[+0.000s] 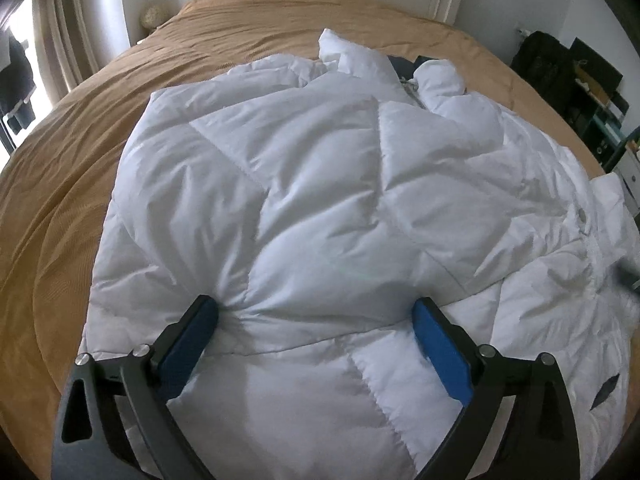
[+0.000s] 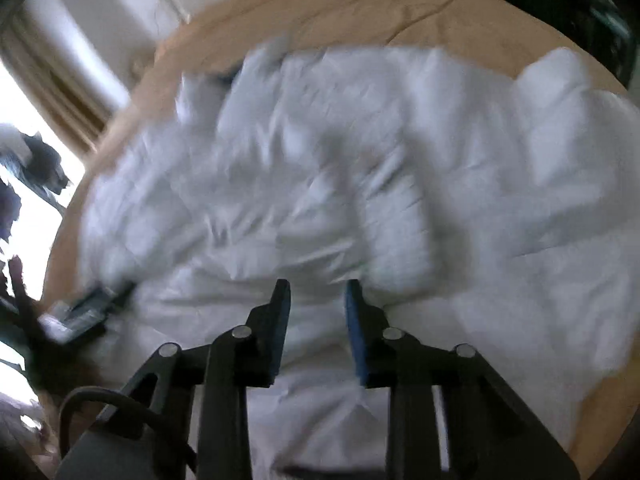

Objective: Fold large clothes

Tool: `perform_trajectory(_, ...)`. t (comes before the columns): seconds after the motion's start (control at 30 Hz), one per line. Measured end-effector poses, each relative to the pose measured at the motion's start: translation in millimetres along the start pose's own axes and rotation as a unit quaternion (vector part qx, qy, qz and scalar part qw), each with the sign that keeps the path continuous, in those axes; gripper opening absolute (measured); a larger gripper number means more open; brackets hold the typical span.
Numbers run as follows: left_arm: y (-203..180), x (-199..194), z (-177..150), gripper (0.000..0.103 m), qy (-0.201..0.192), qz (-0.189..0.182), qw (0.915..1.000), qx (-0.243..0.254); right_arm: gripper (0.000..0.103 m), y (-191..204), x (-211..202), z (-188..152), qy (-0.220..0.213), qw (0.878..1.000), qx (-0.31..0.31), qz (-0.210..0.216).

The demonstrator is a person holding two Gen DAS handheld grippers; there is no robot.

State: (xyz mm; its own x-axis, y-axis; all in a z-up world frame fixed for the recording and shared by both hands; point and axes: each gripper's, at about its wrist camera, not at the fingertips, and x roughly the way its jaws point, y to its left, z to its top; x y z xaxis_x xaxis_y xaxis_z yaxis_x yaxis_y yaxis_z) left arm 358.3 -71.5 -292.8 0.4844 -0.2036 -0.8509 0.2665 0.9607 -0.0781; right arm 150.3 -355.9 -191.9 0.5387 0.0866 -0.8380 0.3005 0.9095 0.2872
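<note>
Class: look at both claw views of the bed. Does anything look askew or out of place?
Yes. The white quilted puffer jacket lies rumpled and crooked on the tan bedspread, its far end bunched in a heap rather than spread flat.

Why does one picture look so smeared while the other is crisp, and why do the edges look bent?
Right wrist view: motion blur smears the white puffer jacket, and the window glares at left. Left wrist view: sharp, with quilting seams clear on the jacket. Both views: the fisheye lens curves the tan bedspread and darkens the corners.

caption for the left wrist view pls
Left tongs open wide over a white puffer coat spread on a tan bedspread.
</note>
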Motion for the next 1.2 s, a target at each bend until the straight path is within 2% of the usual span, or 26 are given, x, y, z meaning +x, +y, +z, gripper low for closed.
perform_trajectory(0.07,-2,2,-1,0.101,0.001,0.006,1.0,0.002,0.097,-32,-39,15,-0.05,0.998,0.023,-0.04)
perform_trajectory(0.1,-2,2,0,0.101,0.0,0.008,1.0,0.003,0.103,-63,-67,22,-0.093,0.992,0.055,-0.071)
perform_trajectory(0.17,-2,2,1,0.102,-0.001,0.008,1.0,0.004,0.103,-109,-92,31,-0.134,0.98,0.103,-0.101)
perform_trajectory(0.2,-2,2,1,0.102,-0.001,0.006,1.0,0.003,0.103,-139,-103,36,-0.14,0.975,0.129,-0.111)
perform_trajectory(0.27,-1,2,1,0.102,-0.001,0.004,1.0,0.0,0.103,-209,-119,43,-0.145,0.963,0.196,-0.118)
perform_trajectory(0.4,-4,3,0,0.102,-0.003,0.009,0.9999,0.004,0.103,-303,-123,48,-0.144,0.939,0.283,-0.132)
perform_trajectory(0.5,-3,3,-1,0.102,-0.003,0.008,1.0,0.003,0.103,-351,-103,51,-0.125,0.927,0.331,-0.124)
perform_trajectory(0.63,-5,4,-1,0.102,-0.001,0.011,0.9999,0.005,0.103,-379,-64,57,-0.095,0.919,0.361,-0.128)
perform_trajectory(0.67,-7,5,-1,0.102,-0.001,0.013,0.9999,0.006,0.101,-380,-61,58,-0.093,0.918,0.364,-0.129)
perform_trajectory(0.7,-6,5,0,0.103,0.0,0.013,0.9999,0.006,0.096,-381,-53,59,-0.098,0.918,0.362,-0.126)
perform_trajectory(0.73,-7,6,0,0.103,0.0,0.014,0.9999,0.005,0.067,-378,-51,60,-0.103,0.92,0.357,-0.126)
perform_trajectory(0.77,-7,6,0,0.103,0.0,0.015,0.9999,0.005,0.031,-374,-48,62,-0.102,0.924,0.35,-0.113)
perform_trajectory(0.83,-6,6,1,0.103,0.001,0.015,0.9999,0.005,0.016,-365,-47,70,-0.1,0.93,0.347,-0.071)
perform_trajectory(0.87,-6,6,1,0.103,0.001,0.014,0.9999,0.004,0.012,-357,-56,75,-0.118,0.931,0.341,-0.056)
perform_trajectory(0.97,-5,6,2,0.103,0.003,0.01,0.9999,0.001,0.01,-332,-87,85,-0.17,0.929,0.327,0.03)
perform_trajectory(1.0,-4,6,2,0.102,0.003,0.008,1.0,-0.001,0.01,-314,-102,91,-0.188,0.928,0.312,0.074)
perform_trajectory(1.07,-2,6,2,0.102,0.003,0.005,1.0,-0.005,0.009,-282,-123,98,-0.204,0.933,0.274,0.112)
perform_trajectory(1.1,-1,6,3,0.102,0.004,0.003,1.0,-0.006,0.009,-254,-135,103,-0.212,0.936,0.242,0.141)
perform_trajectory(1.2,4,1,5,0.102,0.005,-0.011,0.9998,-0.017,0.009,-188,-153,104,-0.217,0.937,0.179,0.207)
